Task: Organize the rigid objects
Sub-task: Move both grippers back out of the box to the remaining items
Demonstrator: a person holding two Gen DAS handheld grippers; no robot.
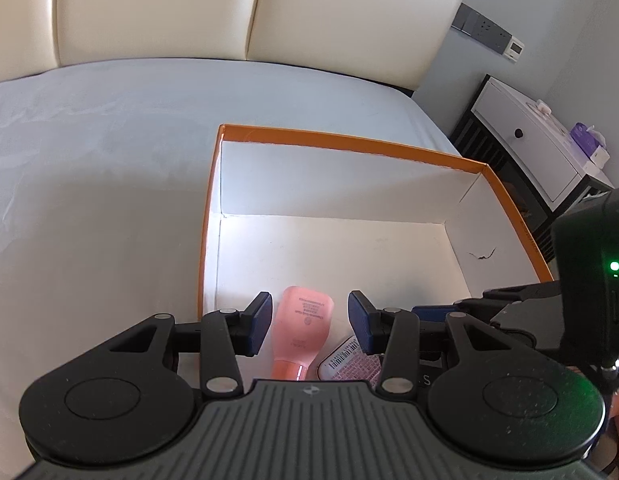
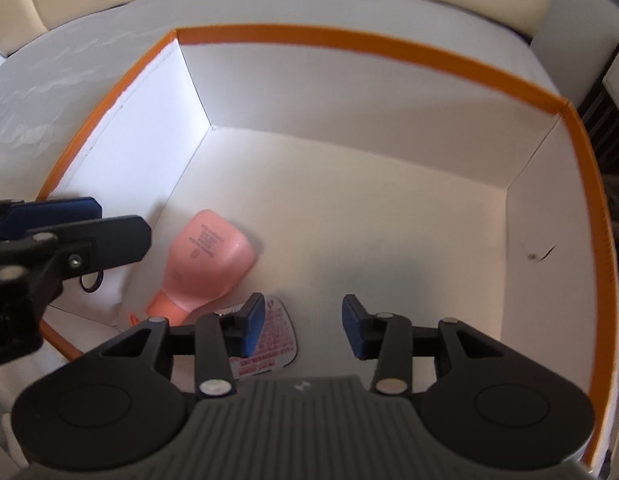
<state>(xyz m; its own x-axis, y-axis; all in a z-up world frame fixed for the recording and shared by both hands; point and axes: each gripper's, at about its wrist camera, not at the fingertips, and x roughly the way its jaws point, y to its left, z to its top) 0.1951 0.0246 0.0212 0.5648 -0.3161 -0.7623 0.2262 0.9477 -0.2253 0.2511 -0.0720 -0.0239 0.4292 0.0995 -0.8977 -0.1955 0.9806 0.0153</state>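
Note:
An open box with an orange rim (image 1: 349, 142) and white inside stands on the bed; it also shows in the right wrist view (image 2: 349, 38). A pink tube-shaped bottle (image 1: 300, 330) lies on the box floor near its near-left corner, seen too in the right wrist view (image 2: 207, 264). A flat white pack with pink print and a barcode (image 1: 349, 364) lies beside it (image 2: 275, 336). My left gripper (image 1: 309, 320) is open above the pink bottle. My right gripper (image 2: 303, 326) is open and empty, over the box floor just right of the flat pack.
The bed's pale grey sheet (image 1: 89, 160) spreads left and behind the box, with a cream padded headboard (image 1: 229, 8) beyond. A white nightstand (image 1: 529, 140) with small items stands at the right, under a wall socket panel (image 1: 485, 32).

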